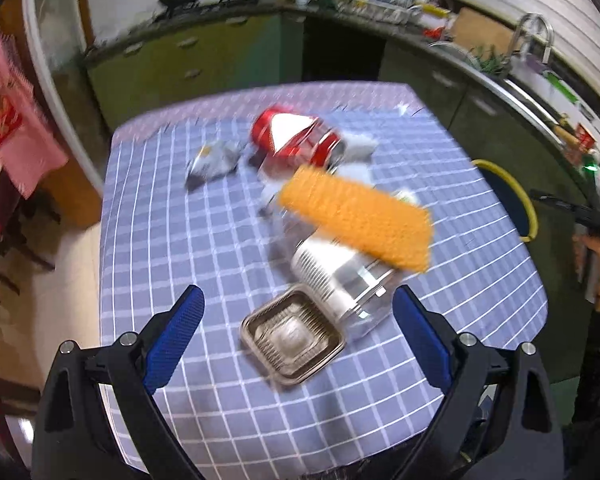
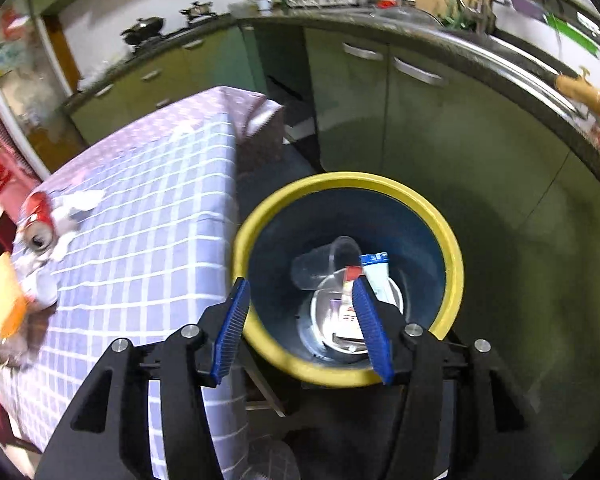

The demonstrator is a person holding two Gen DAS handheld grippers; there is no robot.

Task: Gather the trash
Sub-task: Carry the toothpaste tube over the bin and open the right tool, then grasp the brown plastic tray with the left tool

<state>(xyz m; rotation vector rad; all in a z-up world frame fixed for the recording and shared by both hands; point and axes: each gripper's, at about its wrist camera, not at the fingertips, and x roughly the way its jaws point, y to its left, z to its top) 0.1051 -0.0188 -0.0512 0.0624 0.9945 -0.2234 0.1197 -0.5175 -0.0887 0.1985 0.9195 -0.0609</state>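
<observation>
- The checked table (image 1: 172,240) is carrying blurred trash near its far edge: a red can (image 1: 296,136) with unreadable lettering, an orange sponge (image 1: 356,220).
- The yellow-rimmed bin (image 2: 260,344) is sitting beside the table's edge, holding a clear cup (image 2: 320,264) and wrappers.
- The left gripper (image 1: 296,312) is hanging released over a brown tray (image 1: 292,336).
- The right gripper (image 2: 300,320) is gaping empty above the bin.

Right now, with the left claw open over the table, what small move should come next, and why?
Probably lower the left claw a little onto the small brown plastic tray and close on it. Its fingers stand wide with nothing between them, and the tray lies nearest, just ahead. The right claw hangs open over the yellow-rimmed bin, apparently empty.
</observation>
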